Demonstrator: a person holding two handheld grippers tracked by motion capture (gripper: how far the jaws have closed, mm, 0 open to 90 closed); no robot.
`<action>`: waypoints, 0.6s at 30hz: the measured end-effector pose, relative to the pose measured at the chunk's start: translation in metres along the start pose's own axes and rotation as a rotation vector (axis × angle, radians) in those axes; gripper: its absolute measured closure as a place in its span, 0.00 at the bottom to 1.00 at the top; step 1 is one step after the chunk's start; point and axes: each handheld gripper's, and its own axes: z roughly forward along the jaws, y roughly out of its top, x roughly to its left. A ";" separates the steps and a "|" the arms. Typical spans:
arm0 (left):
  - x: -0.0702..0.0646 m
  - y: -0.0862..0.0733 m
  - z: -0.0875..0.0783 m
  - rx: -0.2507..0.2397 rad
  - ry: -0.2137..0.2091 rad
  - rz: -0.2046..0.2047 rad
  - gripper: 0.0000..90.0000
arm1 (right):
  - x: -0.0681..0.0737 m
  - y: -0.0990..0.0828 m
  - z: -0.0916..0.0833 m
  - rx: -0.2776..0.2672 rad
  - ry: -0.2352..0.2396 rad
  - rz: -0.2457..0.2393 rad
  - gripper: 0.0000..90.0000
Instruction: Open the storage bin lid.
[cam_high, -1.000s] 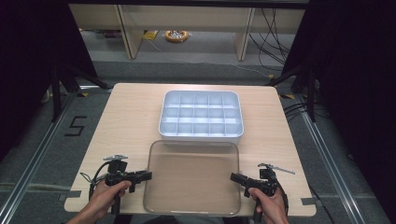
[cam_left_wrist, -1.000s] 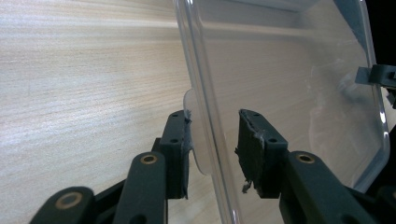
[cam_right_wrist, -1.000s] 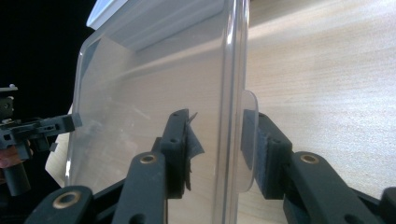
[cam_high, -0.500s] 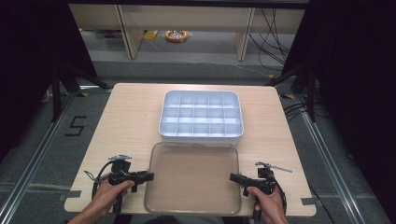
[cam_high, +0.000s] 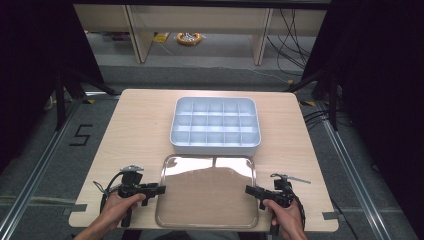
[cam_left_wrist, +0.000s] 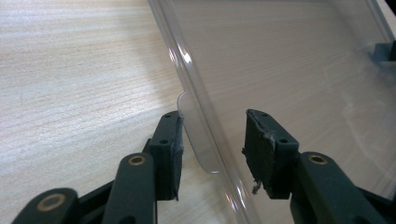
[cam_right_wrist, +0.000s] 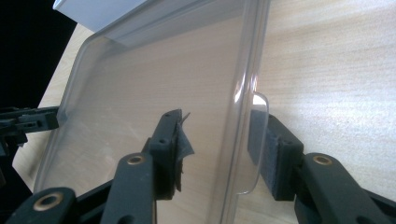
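Work in hand: a clear, rectangular plastic lid (cam_high: 207, 192) with rounded corners lies flat on the pale wooden table (cam_high: 140, 130), at your near edge. Both grippers stand at its short sides.

Lid position: just in front of the white plastic compartment tray (cam_high: 215, 125), its far edge near or touching the tray's near wall; which one cannot be told. The lid's long axis runs across the table, from one hand to the other.

Left gripper (cam_high: 159, 189): jaws spread and just been opening. In the left gripper view the gripper (cam_left_wrist: 212, 140) straddles the lid's small side tab (cam_left_wrist: 198, 135). One pad lies beside or just touching the tab; the other is clear of the rim. No pinch.

Right gripper (cam_high: 248, 190): jaws spread and just been opening. In the right gripper view the gripper (cam_right_wrist: 217, 135) straddles the matching tab (cam_right_wrist: 254, 140), with daylight at the inner pad.

Key relation: each tab sits between its gripper's jaws, so the lid lies directly ahead of both, inward toward the table's middle. Neither hand is nearer; the layout is symmetric.

Judgement: the lid appears released. To lift it, close both grippers on the tabs together and keep it level. To leave it, draw each gripper straight outward so no pad drags the rim.
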 end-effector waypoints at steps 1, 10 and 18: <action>0.000 0.000 0.000 -0.004 0.002 -0.001 0.63 | -0.001 0.001 0.002 -0.013 -0.020 -0.047 0.61; -0.002 0.002 -0.002 -0.019 0.042 0.048 0.62 | 0.002 0.002 -0.002 -0.019 -0.093 -0.075 0.56; 0.002 0.002 -0.005 -0.025 0.043 0.036 0.60 | 0.004 0.004 -0.007 -0.051 -0.060 -0.066 0.59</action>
